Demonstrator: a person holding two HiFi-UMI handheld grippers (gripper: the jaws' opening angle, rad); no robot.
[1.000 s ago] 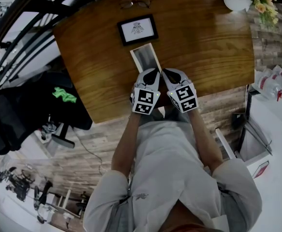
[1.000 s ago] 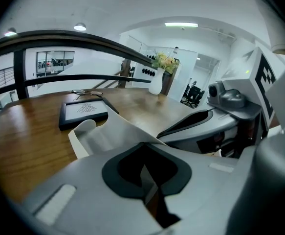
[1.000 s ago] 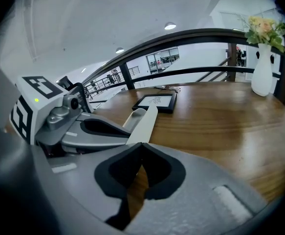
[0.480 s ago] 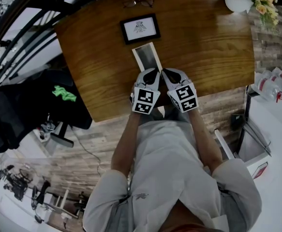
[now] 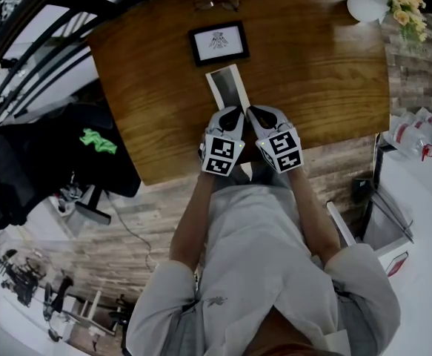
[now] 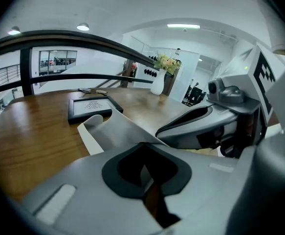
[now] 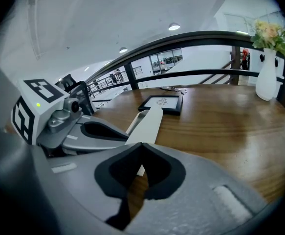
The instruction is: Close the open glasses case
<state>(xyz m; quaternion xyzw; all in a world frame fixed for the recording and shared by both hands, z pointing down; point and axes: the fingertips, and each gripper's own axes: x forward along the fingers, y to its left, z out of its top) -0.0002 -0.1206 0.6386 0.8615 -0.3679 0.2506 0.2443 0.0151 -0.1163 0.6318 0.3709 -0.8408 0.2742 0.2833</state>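
The left gripper (image 5: 232, 113) and right gripper (image 5: 255, 113), both with jaws pinched together, sit at the near end of the open glasses case (image 5: 227, 87) on the table (image 5: 312, 73), where a push might slide it into the picture frame (image 5: 217, 43) rather than fold it.

The tabletop (image 5: 149, 87) is bare and passable on both sides of the glasses case (image 5: 227, 89), while straight ahead a black frame (image 5: 218, 43) blocks the way just past its far end, with spectacles (image 5: 217, 4) behind and a vase (image 5: 366, 6) at the far right corner.
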